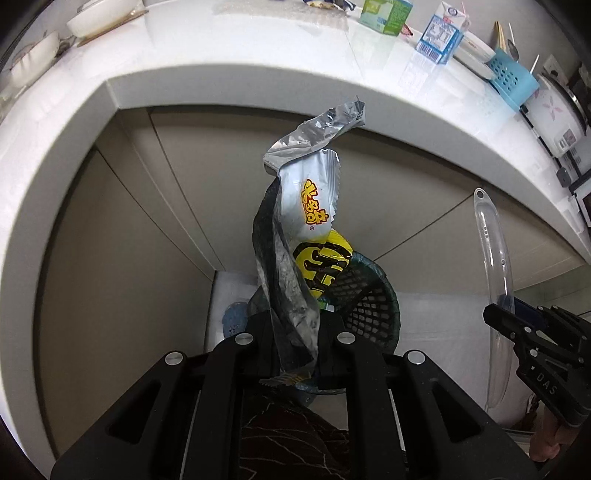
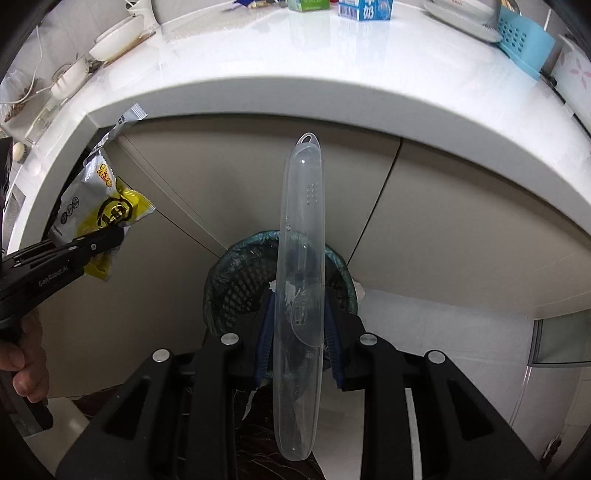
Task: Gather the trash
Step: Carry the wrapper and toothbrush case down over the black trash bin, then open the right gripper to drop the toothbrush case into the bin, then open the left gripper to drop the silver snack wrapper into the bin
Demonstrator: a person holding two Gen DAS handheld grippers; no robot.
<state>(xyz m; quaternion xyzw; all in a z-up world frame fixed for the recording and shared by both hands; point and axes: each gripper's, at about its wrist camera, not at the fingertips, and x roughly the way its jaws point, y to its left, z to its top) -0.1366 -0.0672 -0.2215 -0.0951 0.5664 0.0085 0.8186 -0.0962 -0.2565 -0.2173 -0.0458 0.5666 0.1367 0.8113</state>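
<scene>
My left gripper (image 1: 295, 325) is shut on a silver and yellow snack wrapper (image 1: 299, 229), held above a dark mesh trash basket (image 1: 369, 299) on the floor below the counter. The wrapper (image 2: 99, 206) and left gripper (image 2: 110, 240) also show at the left of the right wrist view. My right gripper (image 2: 299, 321) is shut on a long clear plastic case (image 2: 303, 258), upright over the basket (image 2: 236, 280), which has a blue-green liner. The case (image 1: 495, 280) and right gripper (image 1: 506, 317) show at the right of the left wrist view.
A white counter (image 1: 258, 66) overhangs beige cabinet doors (image 1: 129, 240). On it stand a green carton (image 1: 388, 14), a blue milk carton (image 1: 441, 35), bowls (image 1: 99, 18), a blue basket (image 1: 511, 79) and a rice cooker (image 1: 554, 114).
</scene>
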